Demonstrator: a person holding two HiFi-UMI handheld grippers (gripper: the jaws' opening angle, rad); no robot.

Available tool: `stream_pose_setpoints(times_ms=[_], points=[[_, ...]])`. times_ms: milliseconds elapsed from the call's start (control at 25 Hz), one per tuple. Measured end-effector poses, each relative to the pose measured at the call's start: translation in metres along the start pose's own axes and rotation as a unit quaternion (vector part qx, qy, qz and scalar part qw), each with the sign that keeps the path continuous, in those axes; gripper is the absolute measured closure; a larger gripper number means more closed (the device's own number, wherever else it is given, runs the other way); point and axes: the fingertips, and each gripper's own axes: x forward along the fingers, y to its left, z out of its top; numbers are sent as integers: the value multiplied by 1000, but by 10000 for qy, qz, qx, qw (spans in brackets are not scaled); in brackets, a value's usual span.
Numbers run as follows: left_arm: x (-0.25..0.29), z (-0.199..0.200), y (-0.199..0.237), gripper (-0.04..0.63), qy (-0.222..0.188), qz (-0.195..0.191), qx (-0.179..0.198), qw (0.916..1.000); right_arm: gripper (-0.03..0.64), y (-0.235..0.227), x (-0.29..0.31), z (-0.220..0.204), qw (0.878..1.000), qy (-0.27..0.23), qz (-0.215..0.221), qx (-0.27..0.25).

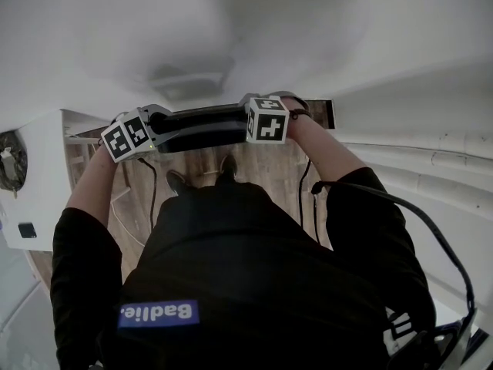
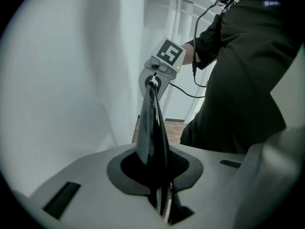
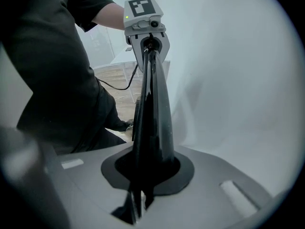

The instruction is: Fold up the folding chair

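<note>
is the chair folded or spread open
Folded: the chair is one thin black slab, gripped edge-on by the left gripper and right gripper.

Glossy black folding chair [image 1: 199, 128]; pale grey left gripper [image 2: 161, 205] and right gripper [image 3: 136, 208], marker cubes [image 1: 267, 119] white with black squares; black shirt [image 1: 254, 268] bearing a blue label [image 1: 158, 313] with white lettering; brown wood-grain floor [image 1: 262, 164]; white wall [image 3: 228, 80].

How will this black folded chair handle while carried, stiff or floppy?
Likely stiff: the chair spans straight between left gripper and right gripper without sagging. Its glossy surface may be slippery. Probably fairly light, since two edge grips hold it.
</note>
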Motion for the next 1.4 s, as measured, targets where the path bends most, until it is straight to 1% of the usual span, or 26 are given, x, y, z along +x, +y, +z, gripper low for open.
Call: stream_pose_setpoints(times_ms=[200, 400, 520, 600, 640, 720, 760, 880, 960, 1080, 1160, 1240, 1400], points=[[-6, -12, 12, 529, -83, 62, -112, 9999, 571, -12, 6, 12, 10000, -18, 37, -21], [-16, -26, 17, 526, -197, 43, -308, 9993, 566, -17, 13, 32, 9998, -176, 49, -3], [-19, -29, 23, 508, -254, 146, -382, 9988, 561, -21, 15, 36, 9997, -212, 25, 70], [-17, -31, 28, 508, -251, 216, -373, 9988, 557, -26, 15, 33, 9997, -227, -50, 96], [-17, -31, 31, 502, -256, 276, -374, 9986, 552, -28, 15, 32, 9996, -250, -119, 108], [-19, -29, 39, 466, -297, 469, -385, 9977, 529, -35, 14, 32, 9988, -319, -332, 148], [-21, -28, 43, 458, -330, 578, -385, 9970, 515, -40, 14, 32, 9981, -364, -456, 181], [-28, -27, 52, 457, -408, 858, -369, 9948, 466, -51, 12, 33, 9954, -504, -760, 299], [-31, -26, 57, 453, -425, 989, -369, 9935, 459, -58, 12, 33, 9933, -562, -940, 358], [-38, -27, 64, 445, -418, 1173, -344, 9916, 422, -70, 10, 34, 9885, -651, -1304, 403], [-44, -26, 69, 439, -401, 1345, -285, 9897, 419, -76, 8, 34, 9849, -723, -1524, 389], [-50, -24, 73, 434, -405, 1525, -259, 9871, 402, -82, 6, 33, 9813, -767, -1722, 395], [-57, -22, 79, 433, -413, 1868, -394, 9807, 377, -92, 5, 30, 9743, -800, -2056, 457]])
